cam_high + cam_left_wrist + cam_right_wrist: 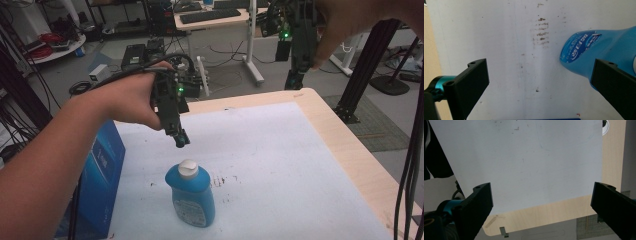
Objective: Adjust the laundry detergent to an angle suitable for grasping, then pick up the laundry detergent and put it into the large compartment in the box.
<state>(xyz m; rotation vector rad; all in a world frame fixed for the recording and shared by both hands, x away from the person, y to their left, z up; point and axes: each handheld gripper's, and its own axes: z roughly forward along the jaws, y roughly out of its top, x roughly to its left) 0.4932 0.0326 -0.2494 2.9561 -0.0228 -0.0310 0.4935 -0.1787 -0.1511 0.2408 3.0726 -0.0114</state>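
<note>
Bottle (pixel 599 52) cut off at the right edge of the left gripper view, its cap end partly behind the near black jaw (label print there too blurred to read). Blue box (pixel 102 185) run off the bottom edge of the high view, partly hidden behind the person's forearm. Right gripper (pixel 294 80) half lost under the hand at the top edge of the high view, its jaw tips too dark and small to make out there.

A pale wooden table (pixel 345 145) carries a white, scuffed mat (pixel 280 165). Beyond it lies a grey concrete floor (pixel 230 75) strewn with black cables (pixel 225 50), where a light wooden desk (pixel 210 22) bears a black keyboard (pixel 210 15).
</note>
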